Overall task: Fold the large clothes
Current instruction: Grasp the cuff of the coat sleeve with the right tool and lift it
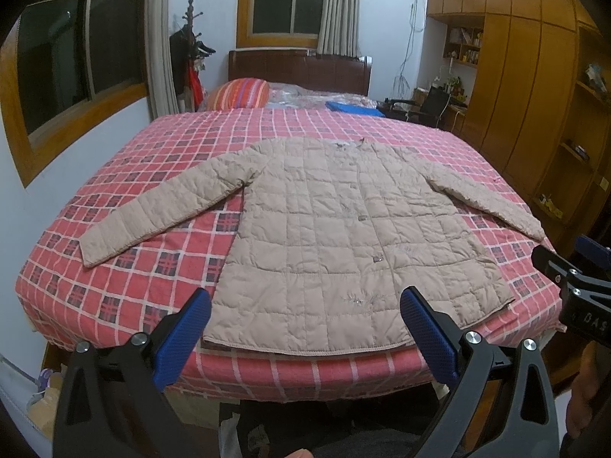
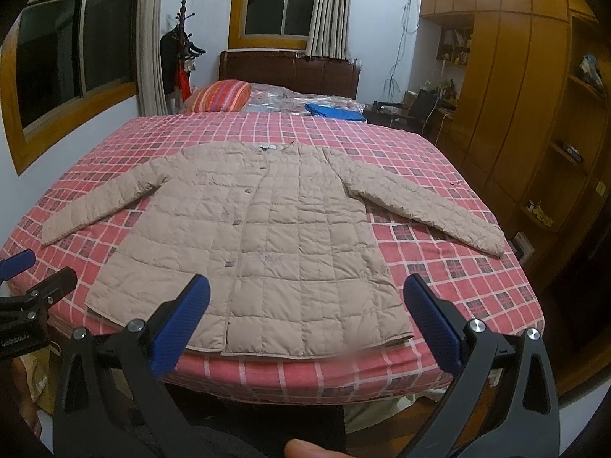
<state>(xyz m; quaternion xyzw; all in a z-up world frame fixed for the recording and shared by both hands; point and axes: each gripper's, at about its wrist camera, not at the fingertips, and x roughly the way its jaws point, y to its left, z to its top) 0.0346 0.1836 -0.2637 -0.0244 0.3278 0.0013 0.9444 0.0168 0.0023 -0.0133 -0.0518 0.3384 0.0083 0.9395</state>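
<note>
Beige quilted jacket (image 1: 324, 221) is lying flat and buttoned on the red checked bedspread (image 1: 152, 267), and that is what I am looking at from my left claw's camera. Both sleeves are stretching out to the sides, the hem is sitting right at the near edge of the bed, the collar is pointing toward the headboard (image 1: 299, 70). My left gripper (image 1: 305, 328) is hovering just short of the hem, blue pads spread wide, gripping nothing. At the right edge of this view my other tool is poking in, apart from the cloth.

Switching to the right wrist view: same jacket (image 2: 267, 236), fully spread, no crease or fold anywhere that I can spot. My right gripper (image 2: 305, 324) is hanging over the hem's near corner, fingers gaping, empty too. The striped pillow (image 2: 223, 95) and the blue item (image 2: 336, 111) are sitting far up the bed, well clear.

My call: nothing is folded yet. Sleeves, sides and the lengthwise fold are all waiting.
</note>
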